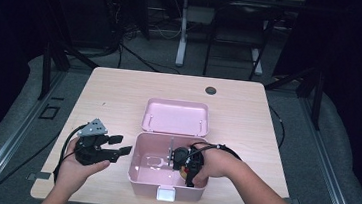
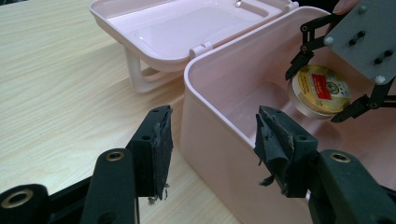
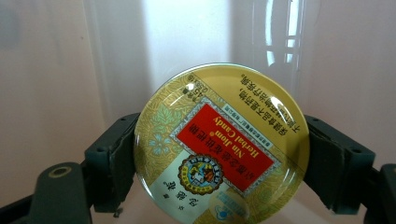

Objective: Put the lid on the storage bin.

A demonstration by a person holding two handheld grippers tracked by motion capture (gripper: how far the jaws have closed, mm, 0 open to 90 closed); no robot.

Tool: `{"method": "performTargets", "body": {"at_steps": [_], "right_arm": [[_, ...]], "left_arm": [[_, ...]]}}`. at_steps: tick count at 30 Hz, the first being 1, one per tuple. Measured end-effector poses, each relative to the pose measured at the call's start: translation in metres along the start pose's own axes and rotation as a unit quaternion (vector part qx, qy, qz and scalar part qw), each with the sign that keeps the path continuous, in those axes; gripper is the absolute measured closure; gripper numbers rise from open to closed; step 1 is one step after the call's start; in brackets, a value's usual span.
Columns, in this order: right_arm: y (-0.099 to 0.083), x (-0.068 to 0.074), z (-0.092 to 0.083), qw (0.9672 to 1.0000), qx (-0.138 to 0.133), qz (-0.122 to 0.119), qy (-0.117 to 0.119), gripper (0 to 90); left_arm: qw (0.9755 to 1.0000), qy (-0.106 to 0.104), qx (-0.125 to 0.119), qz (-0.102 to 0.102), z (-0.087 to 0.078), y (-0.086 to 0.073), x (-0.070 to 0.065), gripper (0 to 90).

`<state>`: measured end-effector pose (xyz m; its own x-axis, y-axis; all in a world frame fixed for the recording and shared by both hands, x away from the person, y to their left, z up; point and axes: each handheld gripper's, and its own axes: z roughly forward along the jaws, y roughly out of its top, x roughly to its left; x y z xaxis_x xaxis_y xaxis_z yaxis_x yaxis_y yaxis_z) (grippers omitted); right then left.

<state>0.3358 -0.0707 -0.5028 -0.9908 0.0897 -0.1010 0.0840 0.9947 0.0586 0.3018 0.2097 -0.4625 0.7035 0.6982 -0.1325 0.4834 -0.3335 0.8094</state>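
Two claws are seen at the counter [image 1: 120, 83]. The right claw [image 1: 186, 169] is closed on a round gold herbal candy tin [image 3: 222, 144], gripped by its rim between both pads and held inside the open pink plastic box [image 1: 136, 175], near its right wall. The box lid [image 1: 176, 116] is laid back behind it. The left claw [image 1: 119, 145] is held wide and empty, just beside the box's left wall.
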Motion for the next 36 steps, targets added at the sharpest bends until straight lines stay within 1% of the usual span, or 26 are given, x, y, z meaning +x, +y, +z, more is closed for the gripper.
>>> {"method": "performTargets", "body": {"at_steps": [5,7,14,17,20,23,24,25,30,31,32,34,36], "right_arm": [[0.000,0.000,0.002,1.0000,0.000,-0.003,-0.001,19.6],[0.000,0.000,0.002,1.0000,-0.001,0.001,0.001,19.6],[0.000,-0.002,0.006,1.0000,0.001,-0.002,0.008,19.5],[0.001,-0.002,0.008,0.9999,0.010,-0.006,0.013,19.3],[0.001,-0.001,0.010,0.9998,0.016,-0.012,0.009,18.8],[0.001,0.000,0.009,0.9998,0.011,-0.010,0.014,14.5],[0.000,0.000,0.009,0.9997,0.011,-0.009,0.019,14.2],[0.000,0.000,0.008,0.9997,0.010,-0.011,0.017,14.1],[0.000,0.000,0.005,0.9999,0.005,-0.005,0.013,14.9],[0.000,0.000,0.004,0.9999,0.000,-0.004,0.013,15.5],[-0.001,0.000,0.002,0.9999,-0.001,-0.006,0.013,16.2],[-0.001,-0.001,-0.002,0.9999,-0.009,-0.003,0.009,18.0],[-0.002,-0.001,-0.007,0.9999,-0.012,-0.004,0.006,19.0]], "left_arm": [[1.0000,0.000,0.000,0.000,0.000,0.000,0.000,45.9],[1.0000,0.000,0.000,0.000,0.000,0.000,0.000,45.9],[1.0000,0.000,0.001,-0.001,0.001,0.000,0.000,45.9],[1.0000,0.000,0.001,-0.001,0.001,0.000,0.000,45.9],[1.0000,0.001,0.000,0.001,0.001,0.000,0.000,45.9],[1.0000,0.001,-0.001,0.000,0.000,0.000,0.000,45.9],[1.0000,0.002,-0.001,0.000,0.000,0.000,0.000,45.9],[1.0000,0.001,-0.001,0.001,0.000,0.000,0.000,45.9],[1.0000,0.002,-0.001,0.001,0.000,0.000,0.000,45.9],[1.0000,0.002,0.000,0.001,0.000,0.000,0.000,45.9],[1.0000,0.000,0.002,0.002,0.000,0.000,0.000,45.9],[1.0000,0.002,0.003,0.001,0.001,0.000,-0.001,45.8],[1.0000,0.001,0.000,0.001,0.001,0.000,-0.002,45.9]]}}
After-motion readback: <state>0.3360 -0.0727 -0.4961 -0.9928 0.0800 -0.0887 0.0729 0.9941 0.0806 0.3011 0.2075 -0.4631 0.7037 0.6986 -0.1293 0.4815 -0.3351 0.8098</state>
